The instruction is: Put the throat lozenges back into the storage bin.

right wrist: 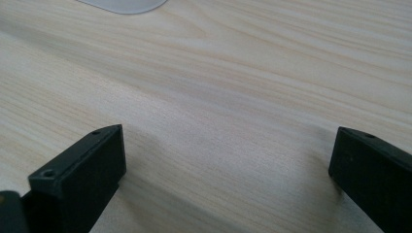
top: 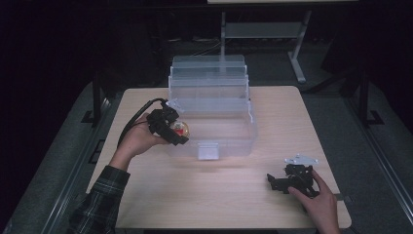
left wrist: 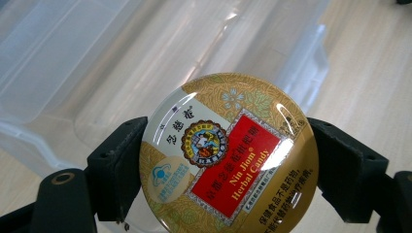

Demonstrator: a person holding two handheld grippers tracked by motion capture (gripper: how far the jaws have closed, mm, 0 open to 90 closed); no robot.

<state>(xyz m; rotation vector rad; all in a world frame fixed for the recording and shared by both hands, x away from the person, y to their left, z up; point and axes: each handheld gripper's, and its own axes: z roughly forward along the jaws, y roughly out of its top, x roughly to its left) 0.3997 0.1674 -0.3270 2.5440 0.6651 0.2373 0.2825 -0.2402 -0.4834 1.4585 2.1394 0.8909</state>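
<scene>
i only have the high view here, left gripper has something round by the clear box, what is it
Observer: A round gold candy tin; its lid reads Nin Jiom Herbal Candy on a red panel.
Operator: is it gripped properly
Observer: The left gripper has its fingers pressed on opposite edges of the tin, lid facing the camera.
Operator: and the right one, holding anything
Observer: No. The right gripper is open with bare wooden table between its fingers.
Operator: where is the tin relative to the box
Observer: In the left gripper view the clear box lies right behind the tin.
</scene>
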